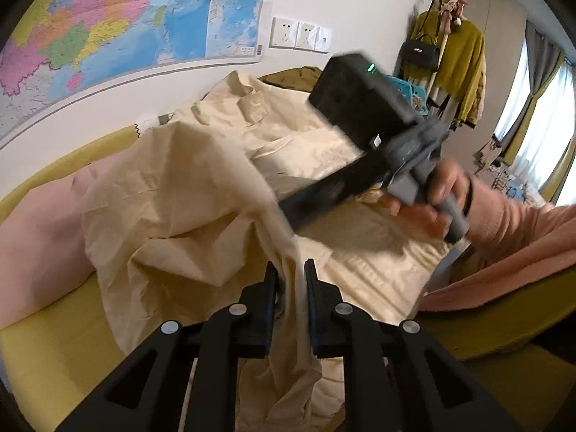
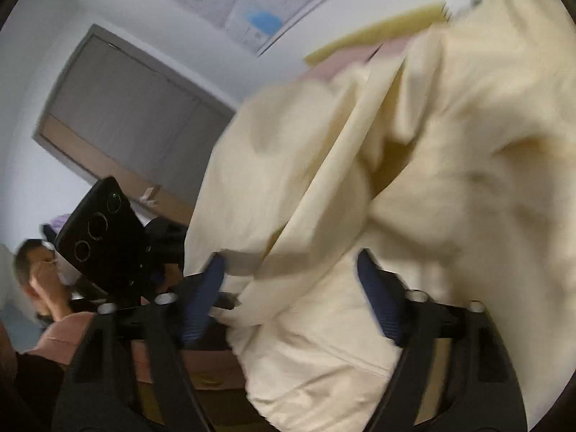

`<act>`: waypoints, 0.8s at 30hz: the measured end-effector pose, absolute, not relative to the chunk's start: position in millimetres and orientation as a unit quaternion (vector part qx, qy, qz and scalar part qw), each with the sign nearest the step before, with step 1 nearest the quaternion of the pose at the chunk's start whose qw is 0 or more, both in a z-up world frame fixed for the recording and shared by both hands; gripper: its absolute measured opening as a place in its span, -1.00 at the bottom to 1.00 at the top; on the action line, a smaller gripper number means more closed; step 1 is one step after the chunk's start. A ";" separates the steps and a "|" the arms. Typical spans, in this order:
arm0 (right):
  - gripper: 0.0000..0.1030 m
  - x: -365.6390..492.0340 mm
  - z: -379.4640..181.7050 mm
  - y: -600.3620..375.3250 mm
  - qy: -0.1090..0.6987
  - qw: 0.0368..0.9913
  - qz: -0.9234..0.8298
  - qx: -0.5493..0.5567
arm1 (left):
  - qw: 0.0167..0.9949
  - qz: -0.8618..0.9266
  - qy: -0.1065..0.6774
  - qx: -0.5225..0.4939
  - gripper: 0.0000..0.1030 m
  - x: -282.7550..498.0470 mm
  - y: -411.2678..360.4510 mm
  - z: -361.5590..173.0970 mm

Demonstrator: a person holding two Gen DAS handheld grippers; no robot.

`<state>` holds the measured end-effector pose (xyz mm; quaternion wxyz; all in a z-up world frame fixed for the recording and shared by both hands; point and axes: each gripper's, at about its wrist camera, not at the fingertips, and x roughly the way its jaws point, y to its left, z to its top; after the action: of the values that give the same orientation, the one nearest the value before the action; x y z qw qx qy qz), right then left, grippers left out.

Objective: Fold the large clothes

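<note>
A large cream garment lies crumpled on a bed with a yellow sheet. My left gripper is shut on a fold of the cream garment, which hangs down between its fingers. The right gripper's body shows in the left wrist view, held in a hand above the garment, its fingers reaching into the raised cloth. In the right wrist view my right gripper has its blue-padded fingers wide apart with the cream garment bunched between them. The view is blurred.
A pink pillow lies at the left of the bed. A wall map and sockets are behind. A coat rack with clothes stands right. The person's pink sleeve is at right. The left gripper's body shows left.
</note>
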<state>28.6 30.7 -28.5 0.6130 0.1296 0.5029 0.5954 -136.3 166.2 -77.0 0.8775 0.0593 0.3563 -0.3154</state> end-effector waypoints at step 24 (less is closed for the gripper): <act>0.75 28.6 17.7 -115.8 0.463 0.794 0.392 -0.019 | 0.915 -0.201 0.347 0.045 -0.03 -78.6 187.1 -71.4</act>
<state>28.6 -115.8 17.7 0.7945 -0.0193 0.4633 0.3922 -78.6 187.1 -71.4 0.9150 0.0449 0.3468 -0.2012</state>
